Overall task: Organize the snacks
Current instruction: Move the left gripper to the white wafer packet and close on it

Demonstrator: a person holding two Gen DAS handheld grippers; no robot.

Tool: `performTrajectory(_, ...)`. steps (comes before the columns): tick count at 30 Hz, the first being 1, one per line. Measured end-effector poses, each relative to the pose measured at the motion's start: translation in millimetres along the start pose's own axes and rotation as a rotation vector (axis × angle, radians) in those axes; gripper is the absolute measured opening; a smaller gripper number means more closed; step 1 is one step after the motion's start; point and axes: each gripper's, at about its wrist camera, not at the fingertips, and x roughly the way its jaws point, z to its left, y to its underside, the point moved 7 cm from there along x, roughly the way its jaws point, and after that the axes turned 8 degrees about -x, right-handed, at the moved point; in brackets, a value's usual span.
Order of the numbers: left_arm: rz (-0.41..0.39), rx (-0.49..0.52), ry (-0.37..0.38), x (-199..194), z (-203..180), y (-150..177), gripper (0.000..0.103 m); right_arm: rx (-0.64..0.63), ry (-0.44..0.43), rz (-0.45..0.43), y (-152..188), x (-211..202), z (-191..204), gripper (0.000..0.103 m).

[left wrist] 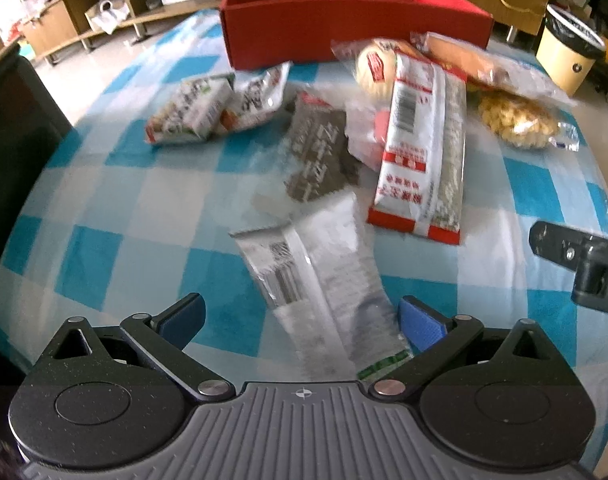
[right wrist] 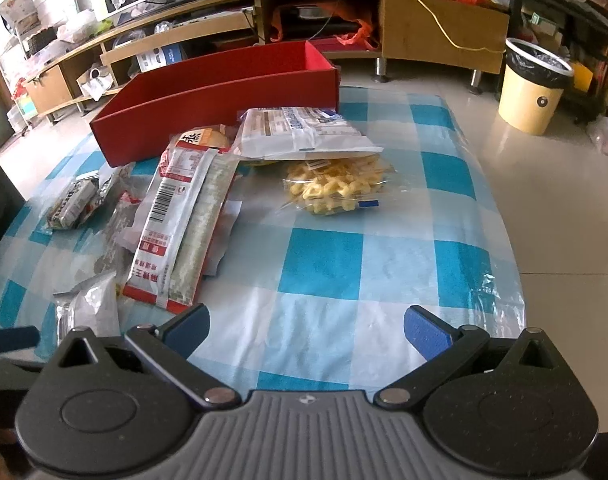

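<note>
Both tongs stand spread wide and hold nothing. Left tongs [left wrist: 302, 322] hang low over the silver-white packet [left wrist: 324, 276], whose near end lies between the blue pads [left wrist: 420, 326], apparently not touching either; the blur makes contact hard to judge. Right tongs [right wrist: 306, 334] hover over bare checked cloth of the table [right wrist: 324, 264], well apart from any snack.

My judgement: the step in hand is picking up that silver-white packet for the red box [left wrist: 344, 20], which sits empty at twelve o'clock at the table's far edge. To do it well, settle the left tongs first, then close across the packet's narrow width near its middle, not on the flimsy sealed end. Lift clear of the grey packet [left wrist: 320, 152] and the long red-and-white packet [left wrist: 416, 148] at one o'clock. Meanwhile the right tongs could take the yellow snack bag [right wrist: 336, 190] at twelve o'clock from them.
</note>
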Motion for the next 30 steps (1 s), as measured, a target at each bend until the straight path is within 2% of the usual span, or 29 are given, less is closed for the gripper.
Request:
performTrajectory(9, 0.011, -0.004, -0.011, 3, 4, 3, 0.103, 0.002, -0.007, -0.001, -2, 0, -1, 0.103)
performTrajectory(14, 0.036, -0.054, 0.022, 0, 20, -3, 0.083, -0.013, 0.012, 0.03, 2, 9, -1, 0.102)
performTrajectory(17, 0.034, -0.07, 0.019, -1, 27, -6, 0.077, -0.043, 0.031, 0.072, 9, 19, 2, 0.102)
performTrajectory(20, 0.03, -0.063, 0.011, -2, 26, -4, 0.081, -0.092, 0.046, 0.098, 15, 28, 8, 0.102)
performTrajectory(23, 0.046, -0.067, -0.009, -1, 28, 1, 0.096, -0.116, 0.052, 0.085, 16, 31, 12, 0.102)
performTrajectory(26, 0.078, -0.1, -0.011, 2, 35, 7, 0.103, -0.096, 0.04, 0.076, 18, 32, 10, 0.103)
performTrajectory(28, 0.105, -0.14, -0.006, 5, 41, 11, 0.103, -0.079, 0.035, 0.074, 18, 33, 9, 0.103)
performTrajectory(30, 0.103, -0.128, -0.011, 5, 42, 12, 0.103, -0.063, 0.045, 0.062, 18, 34, 9, 0.103)
